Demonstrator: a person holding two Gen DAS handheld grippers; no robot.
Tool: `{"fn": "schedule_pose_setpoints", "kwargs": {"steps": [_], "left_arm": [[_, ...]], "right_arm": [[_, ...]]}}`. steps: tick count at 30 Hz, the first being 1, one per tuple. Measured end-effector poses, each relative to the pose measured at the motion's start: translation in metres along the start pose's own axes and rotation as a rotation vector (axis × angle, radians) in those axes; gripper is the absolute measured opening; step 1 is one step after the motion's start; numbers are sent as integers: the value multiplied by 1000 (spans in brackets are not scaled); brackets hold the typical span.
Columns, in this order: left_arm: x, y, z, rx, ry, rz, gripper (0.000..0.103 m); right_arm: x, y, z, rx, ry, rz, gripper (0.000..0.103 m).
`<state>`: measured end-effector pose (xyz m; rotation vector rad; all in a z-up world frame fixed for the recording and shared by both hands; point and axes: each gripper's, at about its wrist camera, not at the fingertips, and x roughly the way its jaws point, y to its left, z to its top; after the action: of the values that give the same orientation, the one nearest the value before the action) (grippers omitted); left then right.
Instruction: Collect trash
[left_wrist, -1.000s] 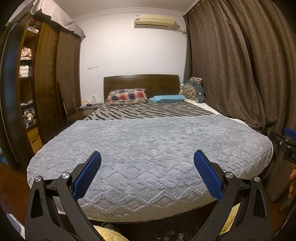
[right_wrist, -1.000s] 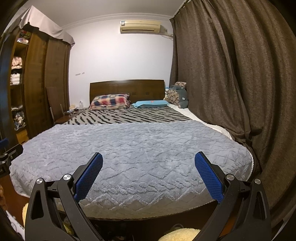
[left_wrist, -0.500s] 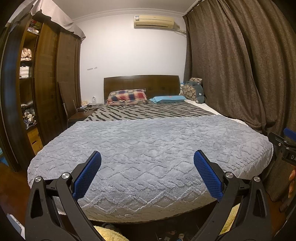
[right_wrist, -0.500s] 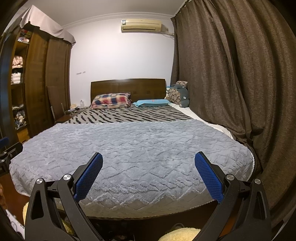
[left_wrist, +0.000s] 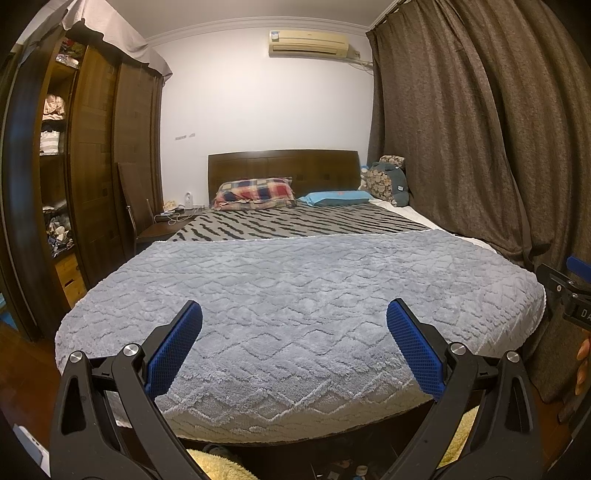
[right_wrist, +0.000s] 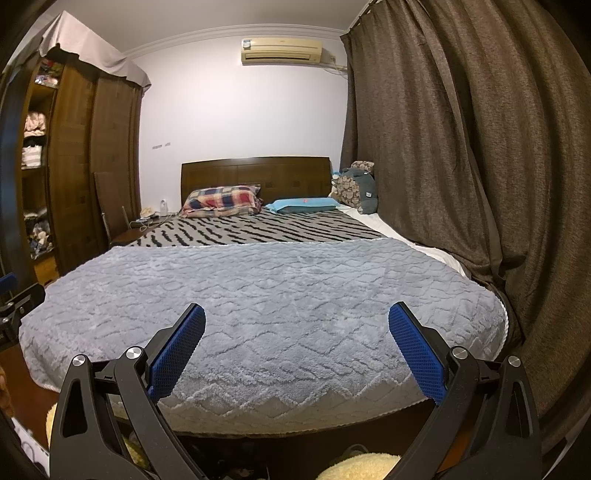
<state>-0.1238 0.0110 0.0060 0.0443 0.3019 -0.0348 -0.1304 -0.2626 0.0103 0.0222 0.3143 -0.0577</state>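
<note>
No piece of trash shows clearly in either view. My left gripper (left_wrist: 294, 332) is open, its blue pads wide apart over the foot of a bed covered by a grey fluffy blanket (left_wrist: 295, 295). My right gripper (right_wrist: 296, 334) is open too, held at the same height over the same blanket (right_wrist: 277, 295). Nothing lies between either pair of fingers. A part of the right gripper shows at the right edge of the left wrist view, with fingers of a hand below it. Small unclear items lie in the dark under the bed's foot (left_wrist: 347, 465).
A striped cover (left_wrist: 295, 221), a plaid pillow (left_wrist: 255, 192) and a blue pillow (left_wrist: 336, 197) lie further up the bed. A wooden wardrobe (left_wrist: 96, 166) stands left, brown curtains (left_wrist: 461, 147) hang right. Yellow fluffy slippers (right_wrist: 354, 467) sit on the floor below.
Both views have shifted very slightly; the grippers stay open and hold about the same place over the bed's foot.
</note>
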Motion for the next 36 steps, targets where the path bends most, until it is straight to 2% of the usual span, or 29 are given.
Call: {"fn": "schedule_pose_setpoints", "kwargs": {"steps": [7,15,20,36], "left_arm": [[0,0,0,2,1,0,95],[-3,-6,-1,27,-17,49,95],[-2,-2,0,4,-9,24,95],[0,-2,2,10,6,21,95]], "right_arm": [[1,0,0,1,0,-1,100],[2,-1,1,0,2,-11,100],[2,-1,0,-1,-1,-16,100],[2,1,-1,3,7,-17,100]]}}
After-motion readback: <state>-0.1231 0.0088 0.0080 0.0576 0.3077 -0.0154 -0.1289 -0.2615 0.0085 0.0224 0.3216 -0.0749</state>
